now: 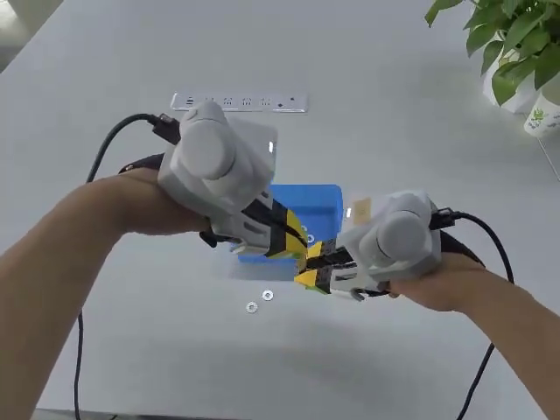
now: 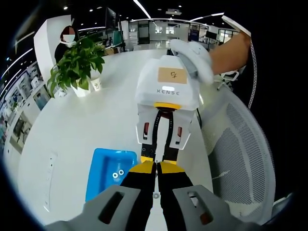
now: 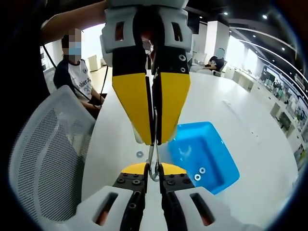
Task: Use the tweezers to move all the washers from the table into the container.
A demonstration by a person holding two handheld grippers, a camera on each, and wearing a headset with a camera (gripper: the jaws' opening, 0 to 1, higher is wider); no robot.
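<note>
Over the near edge of the blue container my two grippers meet nose to nose. The left gripper comes in from the upper left and the right gripper from the right. In the right gripper view the thin metal tweezers run between the left gripper's shut yellow fingers down into my right gripper's shut jaws. Two washers lie on the table just in front of the container. Two more washers sit inside the container.
A white power strip lies beyond the container. A potted plant stands at the far right corner of the white table. A mesh chair stands at the table's edge, and people sit in the background.
</note>
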